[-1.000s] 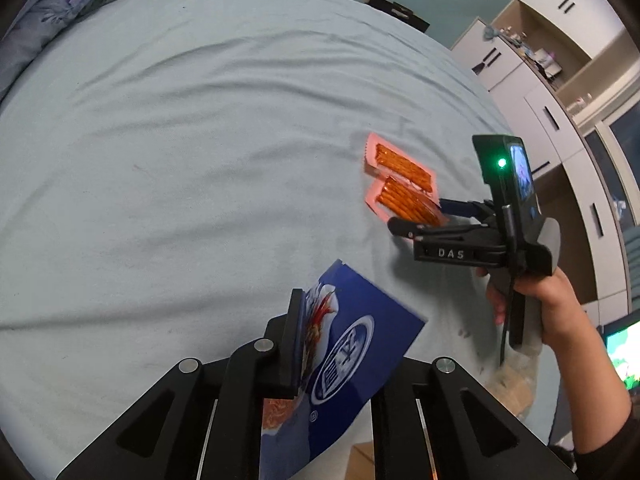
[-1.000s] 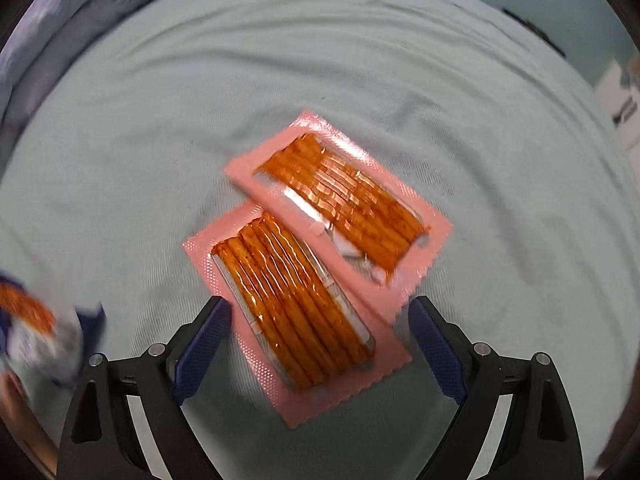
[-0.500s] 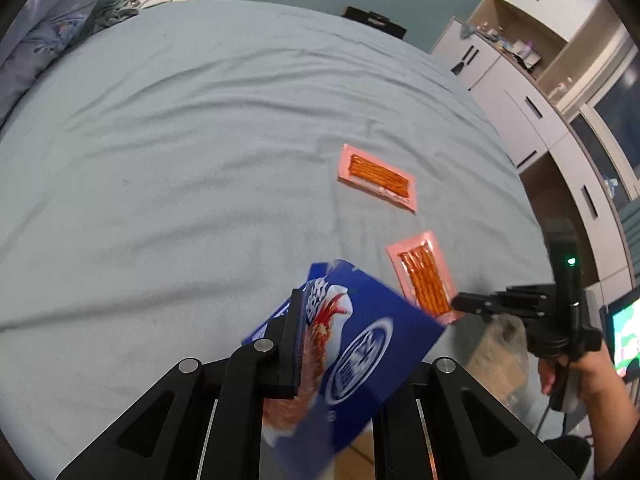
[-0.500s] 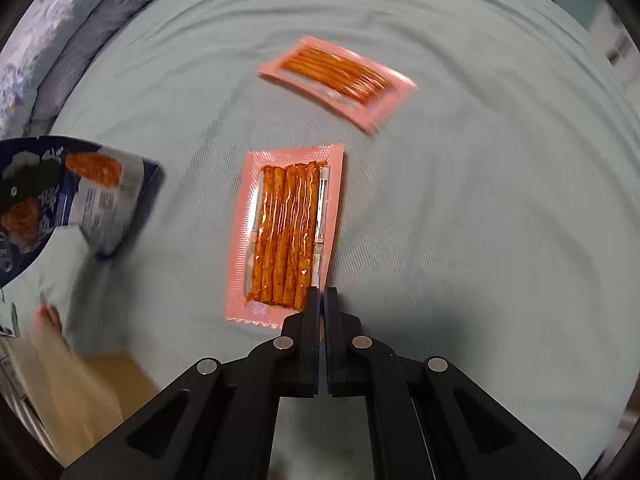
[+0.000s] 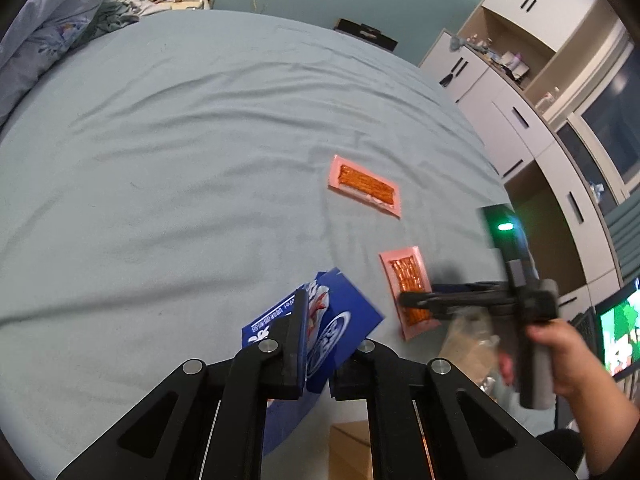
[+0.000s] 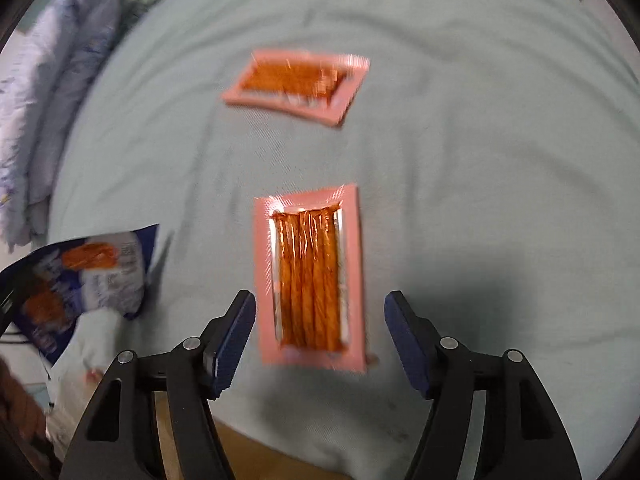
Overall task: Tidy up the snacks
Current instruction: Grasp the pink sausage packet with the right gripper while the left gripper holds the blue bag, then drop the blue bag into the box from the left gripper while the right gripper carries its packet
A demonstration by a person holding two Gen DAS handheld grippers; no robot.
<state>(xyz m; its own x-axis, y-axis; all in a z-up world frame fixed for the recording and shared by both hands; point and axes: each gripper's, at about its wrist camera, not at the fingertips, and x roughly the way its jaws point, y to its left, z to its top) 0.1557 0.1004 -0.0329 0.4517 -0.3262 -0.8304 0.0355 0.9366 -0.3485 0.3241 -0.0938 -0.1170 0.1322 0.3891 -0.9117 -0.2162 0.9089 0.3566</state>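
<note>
Pale blue bedsheet (image 6: 480,160) carries two flat pink packets of orange sticks. Near packet (image 6: 310,276) lies between the opening, empty jaws of the right claw (image 6: 320,334); far packet (image 6: 298,84) sits apart. Light, slippery film: pinch a sealed edge. Left claw (image 5: 316,354) clamps a blue bag (image 5: 340,316).

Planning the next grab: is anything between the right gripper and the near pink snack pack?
Nothing visible. The right gripper, jaws opening, straddles the near pink pack's end on the bare sheet; the blue bag lies off to the side.
</note>
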